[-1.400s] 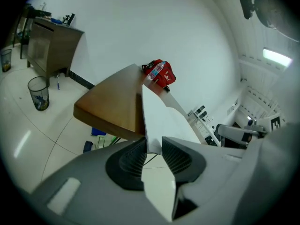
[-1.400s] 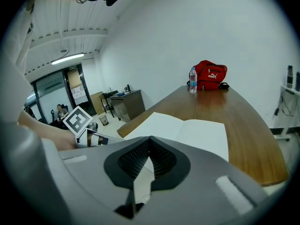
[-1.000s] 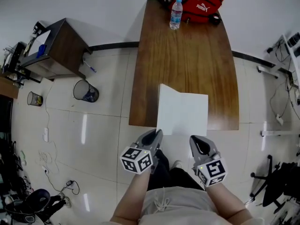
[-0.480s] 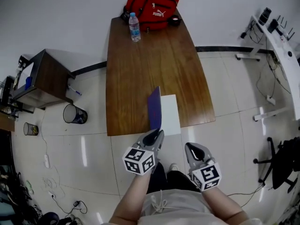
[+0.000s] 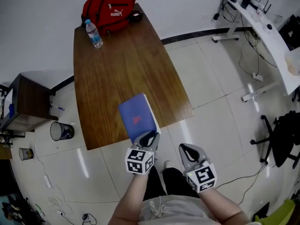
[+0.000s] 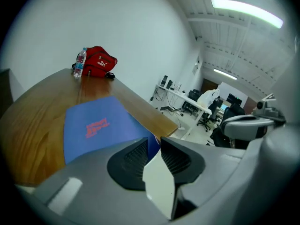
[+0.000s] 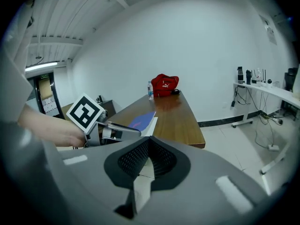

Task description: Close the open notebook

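Your notebook [image 5: 136, 118] is lying closed.
Left gripper [image 5: 150, 136] is opening around its half-hidden near corner; right gripper's [image 5: 185, 148] jaws are touching, empty.

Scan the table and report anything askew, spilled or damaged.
Nothing is spilled or damaged. One small oddity: the closed blue notebook lies right at the front edge of the table, and its near end seems to overhang it slightly. The water bottle stands upright beside the red bag.
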Demonstrator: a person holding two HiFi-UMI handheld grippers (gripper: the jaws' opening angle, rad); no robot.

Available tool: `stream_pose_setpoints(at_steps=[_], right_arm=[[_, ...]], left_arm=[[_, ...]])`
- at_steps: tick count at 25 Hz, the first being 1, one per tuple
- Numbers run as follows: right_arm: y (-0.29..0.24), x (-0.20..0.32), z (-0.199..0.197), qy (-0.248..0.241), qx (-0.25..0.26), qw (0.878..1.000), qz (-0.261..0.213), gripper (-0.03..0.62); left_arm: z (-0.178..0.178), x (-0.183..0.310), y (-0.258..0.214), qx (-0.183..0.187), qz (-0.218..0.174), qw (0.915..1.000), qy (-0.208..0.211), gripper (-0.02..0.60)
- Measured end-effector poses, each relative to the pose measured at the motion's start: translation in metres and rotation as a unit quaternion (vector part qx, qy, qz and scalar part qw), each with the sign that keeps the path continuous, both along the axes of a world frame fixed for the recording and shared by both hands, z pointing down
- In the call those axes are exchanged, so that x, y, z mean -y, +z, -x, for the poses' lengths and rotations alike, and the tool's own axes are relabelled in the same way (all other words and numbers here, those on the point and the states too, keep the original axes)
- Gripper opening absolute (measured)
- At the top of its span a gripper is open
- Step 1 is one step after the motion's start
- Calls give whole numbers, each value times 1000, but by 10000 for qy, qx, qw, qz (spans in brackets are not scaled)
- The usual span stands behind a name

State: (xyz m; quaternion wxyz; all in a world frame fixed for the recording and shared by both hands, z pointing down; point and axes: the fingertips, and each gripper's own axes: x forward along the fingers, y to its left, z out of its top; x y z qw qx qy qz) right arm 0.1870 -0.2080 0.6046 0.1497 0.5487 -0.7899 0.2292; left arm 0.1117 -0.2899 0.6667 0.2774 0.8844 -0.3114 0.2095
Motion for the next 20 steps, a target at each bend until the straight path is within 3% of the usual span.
stream_pose_setpoints(at_steps=[5, 9, 14, 18, 20], right_arm=[[1, -6, -12, 42, -41, 10000, 76, 6], [-1, -7, -14, -24, -32, 10000, 9, 6], [-25, -4, -9, -236, -47, 9990, -376, 6], [-53, -3, -1, -392, -25, 9968, -696, 6], [-67, -2, 7, -501, -24, 9952, -845, 6]], left_arm=[[-16, -9, 28, 151, 271, 9993, 189, 153], [-19, -8, 3, -132, 114, 9998, 85, 178], [15, -8, -81, -605, -755, 9941, -487, 128], [46, -26, -155, -1319, -1363, 9784, -824, 114], [65, -37, -188, -1372, -1801, 9693, -955, 86]])
